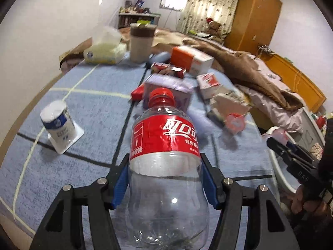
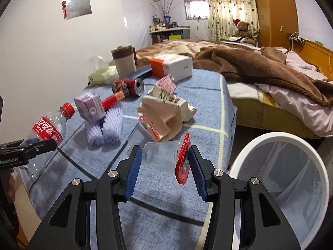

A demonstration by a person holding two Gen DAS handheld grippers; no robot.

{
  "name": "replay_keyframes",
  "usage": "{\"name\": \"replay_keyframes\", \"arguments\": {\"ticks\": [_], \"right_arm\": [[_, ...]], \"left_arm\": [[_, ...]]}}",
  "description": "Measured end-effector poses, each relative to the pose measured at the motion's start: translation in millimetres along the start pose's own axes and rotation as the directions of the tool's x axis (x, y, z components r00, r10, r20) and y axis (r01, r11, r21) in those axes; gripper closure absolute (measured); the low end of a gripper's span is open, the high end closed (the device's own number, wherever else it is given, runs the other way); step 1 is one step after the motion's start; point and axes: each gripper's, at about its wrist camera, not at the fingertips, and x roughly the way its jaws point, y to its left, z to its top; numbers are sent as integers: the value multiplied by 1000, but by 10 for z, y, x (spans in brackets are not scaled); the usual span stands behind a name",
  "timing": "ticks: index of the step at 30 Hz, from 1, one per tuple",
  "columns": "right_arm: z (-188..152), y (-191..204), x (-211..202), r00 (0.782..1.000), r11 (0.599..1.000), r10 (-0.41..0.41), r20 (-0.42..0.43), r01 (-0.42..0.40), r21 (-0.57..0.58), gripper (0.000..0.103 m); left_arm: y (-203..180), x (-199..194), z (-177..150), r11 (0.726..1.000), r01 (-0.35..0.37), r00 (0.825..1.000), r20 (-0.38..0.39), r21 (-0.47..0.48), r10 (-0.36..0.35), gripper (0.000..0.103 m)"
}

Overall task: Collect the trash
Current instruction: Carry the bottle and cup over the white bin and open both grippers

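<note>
My left gripper [image 1: 164,164] is shut on an empty clear cola bottle [image 1: 166,145] with a red label and cap, held above the blue cloth; the bottle also shows in the right wrist view [image 2: 49,132]. My right gripper [image 2: 165,158] is shut on a clear plastic cup [image 2: 162,154] with a red peeled lid, held sideways above the table near its right edge. A white bin [image 2: 249,148] with a clear liner stands on the floor to the right of the table. The right gripper shows at the right edge of the left wrist view [image 1: 291,152].
On the blue cloth table [image 2: 208,104] lie a purple box [image 2: 89,106], purple foam netting [image 2: 108,129], a red can [image 2: 129,86], crumpled cream wrapping [image 2: 166,114], an orange-white box [image 2: 170,65], a brown tumbler [image 2: 123,61], tissues [image 2: 102,73] and a white yogurt cup [image 1: 59,125]. A bed [image 2: 270,79] lies behind.
</note>
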Motion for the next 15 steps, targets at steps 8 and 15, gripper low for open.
{"name": "replay_keyframes", "arguments": {"ticks": [8,15], "right_arm": [[20,-109,-433,995,998,-54,86,51,36,55],[10,-383,-714,982,987,-148,121,138,85,55]], "left_arm": [[-491,-131,147,988,100,994,42,114,-106,39],[-994,-81,231,961,191,979,36,200,-202,39]]}}
